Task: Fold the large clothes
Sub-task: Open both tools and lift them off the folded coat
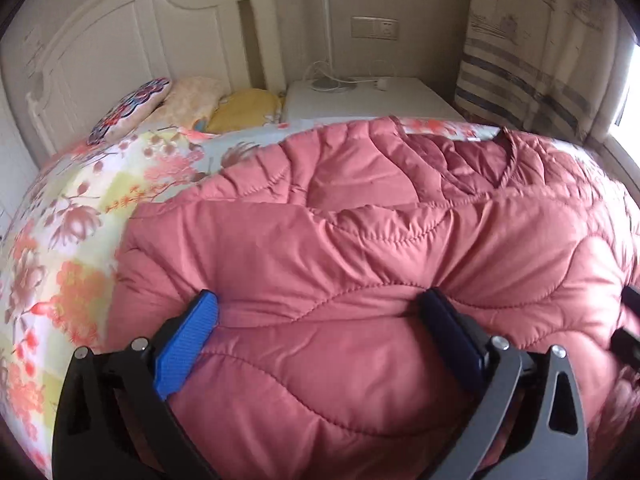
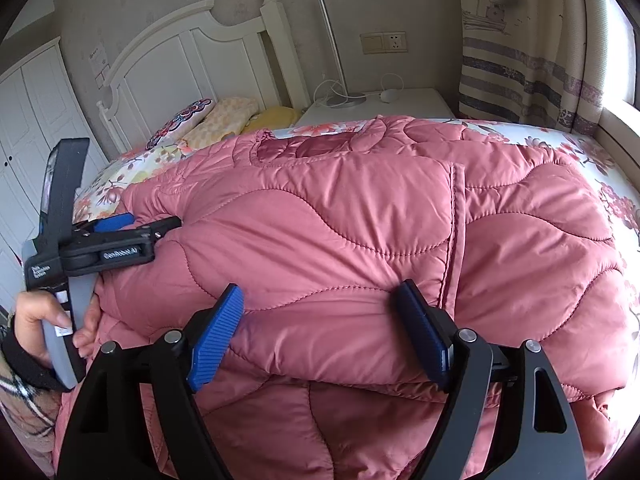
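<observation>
Item: pink quilted puffer jacket (image 2: 340,240), spread on floral-sheeted bed (image 1: 60,240), long axis crosswise to us. Left gripper (image 1: 320,312), right gripper (image 2: 320,304): jaws apart, pressing near folded edge; we judge neither clamped.

A pink quilted jacket (image 2: 340,232) lies spread across a floral bedsheet (image 2: 592,152), its lower part folded up over itself. The right gripper (image 2: 320,304) sits wide open, blue pads pressed against the fold's edge. At far left, the left gripper (image 2: 132,228), held in the person's hand (image 2: 44,320), meets the jacket's side. A white headboard (image 2: 180,60) stands behind.
</observation>
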The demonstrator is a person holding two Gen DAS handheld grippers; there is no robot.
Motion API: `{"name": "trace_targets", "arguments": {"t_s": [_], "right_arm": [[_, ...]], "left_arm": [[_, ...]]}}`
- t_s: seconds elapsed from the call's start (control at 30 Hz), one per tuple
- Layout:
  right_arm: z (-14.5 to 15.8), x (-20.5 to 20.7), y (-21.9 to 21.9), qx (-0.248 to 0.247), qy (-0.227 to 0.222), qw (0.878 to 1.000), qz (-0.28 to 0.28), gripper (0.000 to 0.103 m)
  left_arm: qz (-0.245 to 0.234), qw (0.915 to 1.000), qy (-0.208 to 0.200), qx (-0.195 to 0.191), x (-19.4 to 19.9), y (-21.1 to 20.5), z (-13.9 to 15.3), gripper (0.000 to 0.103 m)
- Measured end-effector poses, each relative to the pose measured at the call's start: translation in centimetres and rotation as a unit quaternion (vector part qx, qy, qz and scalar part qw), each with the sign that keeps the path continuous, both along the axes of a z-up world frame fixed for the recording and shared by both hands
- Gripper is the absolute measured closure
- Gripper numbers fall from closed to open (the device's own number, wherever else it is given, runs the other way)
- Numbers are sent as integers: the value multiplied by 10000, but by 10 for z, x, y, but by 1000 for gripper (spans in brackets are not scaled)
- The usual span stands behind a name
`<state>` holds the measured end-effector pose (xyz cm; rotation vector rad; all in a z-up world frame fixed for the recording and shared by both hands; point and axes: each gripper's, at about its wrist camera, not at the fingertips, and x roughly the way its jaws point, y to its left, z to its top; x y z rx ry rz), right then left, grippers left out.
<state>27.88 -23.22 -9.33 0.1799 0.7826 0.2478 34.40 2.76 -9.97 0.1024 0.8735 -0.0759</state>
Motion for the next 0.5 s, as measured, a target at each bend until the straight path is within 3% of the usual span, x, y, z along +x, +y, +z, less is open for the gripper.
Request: {"name": "trace_targets", "arguments": {"t_s": [0.07, 0.13, 0.27, 0.37, 0.5], "right_arm": [[0, 0, -1, 42, 9, 10000, -8, 27], [0, 1, -1, 51, 14, 10000, -12, 27], [-1, 1, 0, 38, 20, 10000, 34, 24], [-1, 2, 2, -49, 29, 10000, 27, 23], [1, 1, 4, -94, 41, 9999, 7, 22]], "left_arm": [[163, 9997, -182, 8, -15, 2, 15, 3], [339, 9983, -411, 253, -31, 0, 21, 2], [284, 9976, -224, 588, -39, -6, -6, 2], [352, 9985, -211, 364, -48, 0, 9, 2], [498, 9974, -506, -122, -97, 10, 33, 2]]}}
